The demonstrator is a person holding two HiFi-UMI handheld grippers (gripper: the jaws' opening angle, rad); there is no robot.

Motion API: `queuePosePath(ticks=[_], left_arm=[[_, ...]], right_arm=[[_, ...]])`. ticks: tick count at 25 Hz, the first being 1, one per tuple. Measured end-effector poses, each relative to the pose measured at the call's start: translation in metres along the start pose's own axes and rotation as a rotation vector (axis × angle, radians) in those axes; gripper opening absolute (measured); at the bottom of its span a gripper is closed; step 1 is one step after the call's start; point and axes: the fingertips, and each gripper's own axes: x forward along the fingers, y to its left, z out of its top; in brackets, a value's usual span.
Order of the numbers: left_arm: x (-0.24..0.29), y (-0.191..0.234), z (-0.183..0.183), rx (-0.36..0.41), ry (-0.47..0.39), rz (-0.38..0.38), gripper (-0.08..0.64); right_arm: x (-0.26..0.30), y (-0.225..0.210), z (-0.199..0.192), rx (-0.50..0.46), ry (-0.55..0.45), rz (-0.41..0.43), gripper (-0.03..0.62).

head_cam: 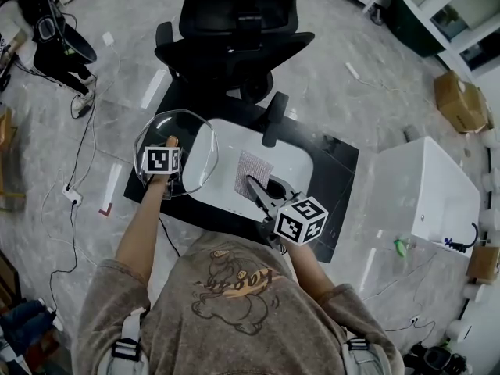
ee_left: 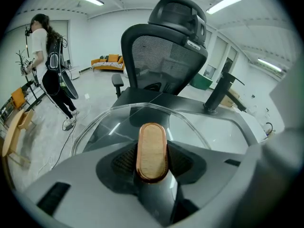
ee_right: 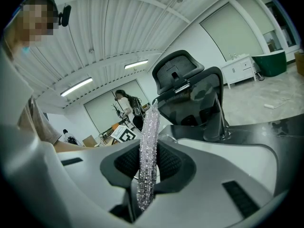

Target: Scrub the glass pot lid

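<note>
The round glass pot lid hangs tilted over the left edge of a white sink. My left gripper is shut on its oval wooden knob. In the left gripper view the knob stands upright between the jaws of that gripper, and the clear lid spreads out beyond it. My right gripper holds a silvery glittering scrub cloth over the sink, just right of the lid and apart from it. The right gripper view shows this cloth edge-on, with the right gripper shut on it.
A black faucet rises at the sink's far side. Behind it stands a black office chair on a dark mat. A white cabinet sits to the right, a cardboard box beyond it. A person stands far left.
</note>
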Motion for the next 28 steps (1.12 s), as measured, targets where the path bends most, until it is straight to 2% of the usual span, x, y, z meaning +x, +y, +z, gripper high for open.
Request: queuePosePath(ticks=[3, 7, 8, 9, 11, 17, 20, 23, 28], left_arm=[[-0.004, -0.001, 0.006, 0.015, -0.019, 0.016, 0.181], [-0.032, -0.006, 0.027, 0.032, -0.133, 0.062, 0.177], [-0.042, -0.011, 0.032, 0.037, -0.167, 0.067, 0.13], [-0.053, -0.017, 0.035, 0.038, -0.2, 0.063, 0.052], [-0.076, -0.034, 0.037, 0.035, -0.256, 0.029, 0.02], [-0.151, -0.071, 0.025, -0.002, -0.408, -0.063, 0.018], [-0.18, -0.079, 0.014, -0.028, -0.472, -0.079, 0.019], [-0.195, -0.083, 0.007, -0.031, -0.516, -0.07, 0.018], [-0.203, -0.089, 0.001, -0.021, -0.543, -0.081, 0.02]], right_arm=[[0.002, 0.0, -0.001, -0.001, 0.004, 0.002, 0.08], [0.009, -0.001, -0.003, -0.018, 0.009, -0.008, 0.08], [0.011, -0.002, -0.004, -0.022, 0.011, -0.016, 0.08], [0.014, -0.003, -0.004, -0.026, 0.012, -0.025, 0.08], [0.02, -0.004, -0.004, -0.039, 0.011, -0.042, 0.08], [0.029, 0.005, 0.002, -0.154, -0.001, -0.109, 0.08], [0.032, 0.013, -0.001, -0.183, 0.001, -0.118, 0.08], [0.032, 0.017, -0.003, -0.177, 0.003, -0.129, 0.08], [0.029, 0.022, -0.005, -0.194, 0.004, -0.147, 0.078]])
